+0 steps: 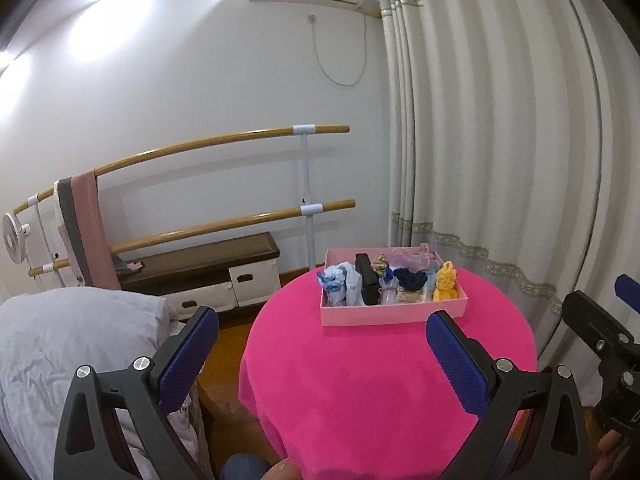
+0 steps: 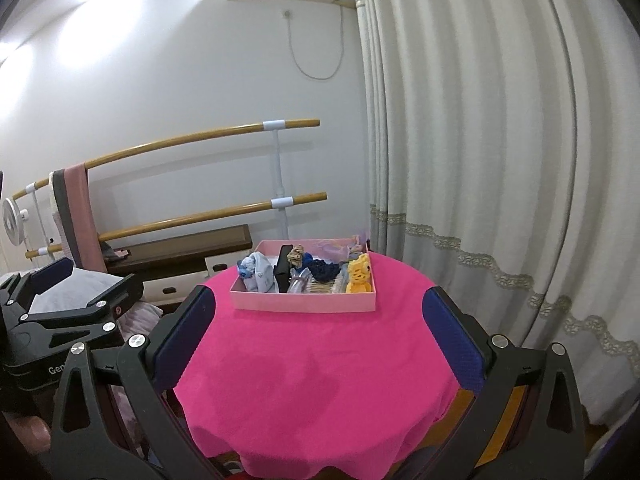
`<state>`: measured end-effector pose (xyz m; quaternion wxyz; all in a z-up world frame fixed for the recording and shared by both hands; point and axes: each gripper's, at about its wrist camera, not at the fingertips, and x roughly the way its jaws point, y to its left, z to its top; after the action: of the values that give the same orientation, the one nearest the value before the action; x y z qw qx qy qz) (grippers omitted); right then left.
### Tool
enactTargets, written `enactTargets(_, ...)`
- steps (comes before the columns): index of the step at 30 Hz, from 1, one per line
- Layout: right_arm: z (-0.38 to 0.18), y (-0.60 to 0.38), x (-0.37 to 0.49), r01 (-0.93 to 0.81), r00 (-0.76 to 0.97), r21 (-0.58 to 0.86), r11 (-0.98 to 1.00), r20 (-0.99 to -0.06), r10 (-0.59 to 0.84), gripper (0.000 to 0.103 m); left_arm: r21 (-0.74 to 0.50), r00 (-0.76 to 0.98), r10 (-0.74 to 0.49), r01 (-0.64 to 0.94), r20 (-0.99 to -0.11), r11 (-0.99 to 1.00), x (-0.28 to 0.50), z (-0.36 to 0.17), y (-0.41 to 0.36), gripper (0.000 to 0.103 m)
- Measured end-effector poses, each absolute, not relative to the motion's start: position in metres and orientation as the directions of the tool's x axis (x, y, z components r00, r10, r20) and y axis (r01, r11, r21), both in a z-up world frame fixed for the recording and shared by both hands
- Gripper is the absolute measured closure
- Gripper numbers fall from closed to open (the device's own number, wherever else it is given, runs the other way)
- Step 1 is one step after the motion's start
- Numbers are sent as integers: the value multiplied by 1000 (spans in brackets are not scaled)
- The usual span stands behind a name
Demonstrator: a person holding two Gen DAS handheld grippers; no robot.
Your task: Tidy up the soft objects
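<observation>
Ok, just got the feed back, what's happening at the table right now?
A person holds both grippers back from the round table with the pink cloth. The left gripper and the right gripper are open and empty, fingers spread wide. Neither touches the pink box at the far side of the table. The soft items sit inside it, among them a yellow knitted toy, a dark blue scrunchie and light blue fabric.

soft objects in box, box on table
</observation>
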<state>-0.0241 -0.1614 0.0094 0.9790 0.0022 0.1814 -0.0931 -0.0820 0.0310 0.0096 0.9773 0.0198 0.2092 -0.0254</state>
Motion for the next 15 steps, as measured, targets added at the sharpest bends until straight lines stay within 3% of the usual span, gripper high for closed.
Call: enactTargets(15, 9, -158, -30, 183, 919, -36, 982, -349, -184, 0, 6, 915, -54, 62, -399, 998, -75, 15, 29, 0)
